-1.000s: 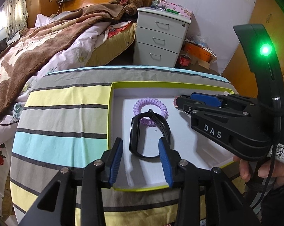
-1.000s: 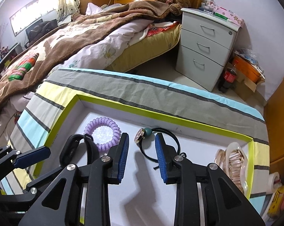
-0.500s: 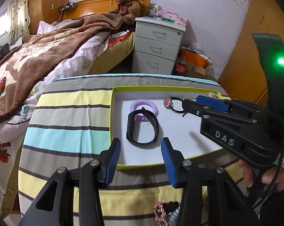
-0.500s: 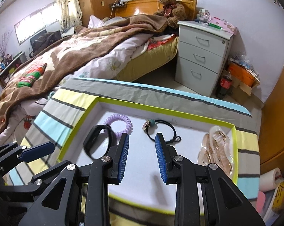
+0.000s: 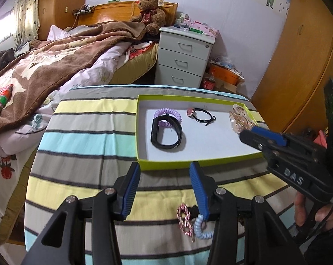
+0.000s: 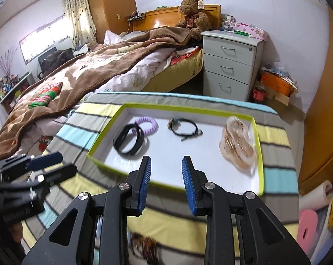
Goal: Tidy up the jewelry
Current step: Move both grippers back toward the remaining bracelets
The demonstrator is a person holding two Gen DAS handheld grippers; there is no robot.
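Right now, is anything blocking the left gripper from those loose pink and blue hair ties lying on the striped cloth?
Nothing visible does. The pink hair tie and blue coil tie lie on the cloth just under the left gripper, whose jaws are open with nothing between them. The green-rimmed tray sits beyond them, not between.

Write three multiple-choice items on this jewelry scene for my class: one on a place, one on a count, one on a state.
1. Where does the black band lie?
A. On the nightstand
B. In the tray, overlapping the purple coil tie
C. On the bed

2. How many pieces lie in the tray?
A. Two
B. Four
C. Six

3. What is in the right hand-held gripper?
A. Nothing
B. The black band
C. The gold pieces

Answers: 1 B, the band lies across the purple coil tie at the tray's left end. 2 B, the band, the coil tie, the black hair tie and the gold pieces. 3 A, only the tray floor shows between its pads.
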